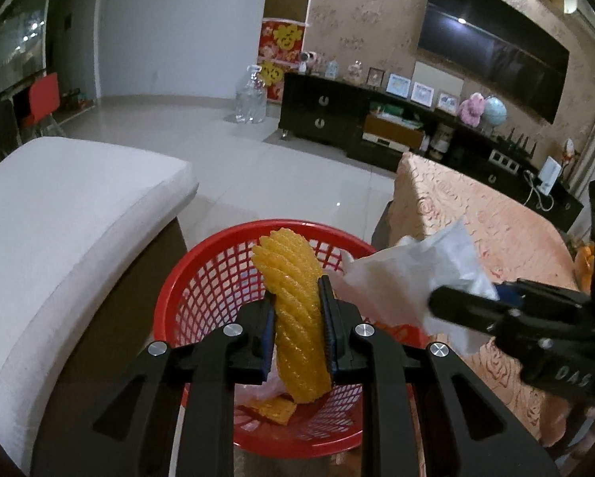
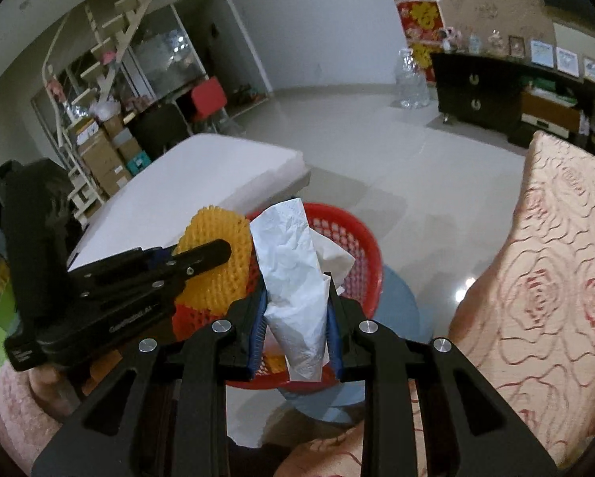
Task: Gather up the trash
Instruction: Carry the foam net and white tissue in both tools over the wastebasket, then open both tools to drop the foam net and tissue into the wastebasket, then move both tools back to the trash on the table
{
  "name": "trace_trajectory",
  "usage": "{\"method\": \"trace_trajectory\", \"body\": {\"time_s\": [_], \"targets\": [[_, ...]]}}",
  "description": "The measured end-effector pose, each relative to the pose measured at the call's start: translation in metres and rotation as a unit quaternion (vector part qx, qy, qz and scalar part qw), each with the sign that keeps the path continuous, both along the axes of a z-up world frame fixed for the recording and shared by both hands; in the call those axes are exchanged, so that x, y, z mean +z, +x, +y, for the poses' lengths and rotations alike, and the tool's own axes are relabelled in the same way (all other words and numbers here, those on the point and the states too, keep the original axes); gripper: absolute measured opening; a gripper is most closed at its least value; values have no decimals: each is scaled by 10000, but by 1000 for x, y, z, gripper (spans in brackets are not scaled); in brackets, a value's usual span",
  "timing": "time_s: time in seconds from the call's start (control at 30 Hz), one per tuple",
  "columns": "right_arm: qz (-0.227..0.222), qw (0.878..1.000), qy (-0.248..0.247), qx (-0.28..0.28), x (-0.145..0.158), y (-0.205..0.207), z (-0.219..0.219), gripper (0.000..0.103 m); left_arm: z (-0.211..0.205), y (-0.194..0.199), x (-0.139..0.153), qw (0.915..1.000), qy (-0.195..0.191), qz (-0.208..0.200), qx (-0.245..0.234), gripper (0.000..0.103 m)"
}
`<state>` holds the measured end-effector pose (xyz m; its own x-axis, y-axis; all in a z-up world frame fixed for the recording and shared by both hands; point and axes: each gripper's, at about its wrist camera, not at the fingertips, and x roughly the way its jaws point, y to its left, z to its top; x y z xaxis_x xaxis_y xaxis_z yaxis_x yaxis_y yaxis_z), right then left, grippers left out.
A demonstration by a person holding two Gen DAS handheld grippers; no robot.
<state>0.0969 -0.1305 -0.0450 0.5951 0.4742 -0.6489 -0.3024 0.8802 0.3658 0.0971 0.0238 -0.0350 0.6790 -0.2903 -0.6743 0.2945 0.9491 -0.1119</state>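
Observation:
My left gripper (image 1: 297,318) is shut on a yellow foam fruit net (image 1: 293,290) and holds it above the red mesh basket (image 1: 202,278). My right gripper (image 2: 295,310) is shut on a crumpled white paper (image 2: 293,274) and holds it over the same basket (image 2: 361,246). In the left wrist view the right gripper (image 1: 436,302) reaches in from the right with the paper (image 1: 408,274). In the right wrist view the left gripper (image 2: 218,252) comes in from the left with the yellow net (image 2: 214,238). Yellow and pale scraps (image 1: 275,409) lie in the basket's bottom.
A white cushioned seat (image 1: 59,214) stands left of the basket. A table with a pink rose-patterned cloth (image 1: 496,214) stands to its right. A blue stool (image 2: 396,302) sits under the basket. A dark TV cabinet (image 1: 376,127) and a clear water bottle (image 1: 251,97) stand across the tiled floor.

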Motion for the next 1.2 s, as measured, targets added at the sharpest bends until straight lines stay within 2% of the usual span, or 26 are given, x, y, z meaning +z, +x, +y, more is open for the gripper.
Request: {"method": "trace_trajectory", "body": {"time_s": [0.13, 0.2, 0.27, 0.37, 0.47, 0.83, 1.03, 1.2], "targets": [[204, 9996, 157, 74, -9, 5, 7, 27, 1, 7, -4, 9999, 17, 121, 67, 20], [293, 9992, 266, 107, -12, 6, 6, 30, 3, 7, -4, 9998, 1, 155, 99, 29], [324, 9990, 287, 80, -12, 7, 6, 39, 4, 6, -4, 9998, 19, 123, 155, 47], [303, 9990, 343, 7, -10, 3, 4, 49, 12, 3, -2, 9997, -6, 92, 231, 54], [265, 9990, 337, -83, -8, 0, -1, 52, 16, 4, -1, 9995, -65, 98, 308, 59], [20, 9984, -85, -551, -4, -17, -21, 54, 17, 0, 9, 9989, -202, -147, 387, 67], [-79, 9931, -522, -1046, -1, -33, -41, 63, 8, -3, 12, 9989, -263, -283, 276, 68], [-60, 9839, -673, -1656, -4, -64, -79, 71, -8, -7, 14, 9990, -311, -292, 101, 71]]}}
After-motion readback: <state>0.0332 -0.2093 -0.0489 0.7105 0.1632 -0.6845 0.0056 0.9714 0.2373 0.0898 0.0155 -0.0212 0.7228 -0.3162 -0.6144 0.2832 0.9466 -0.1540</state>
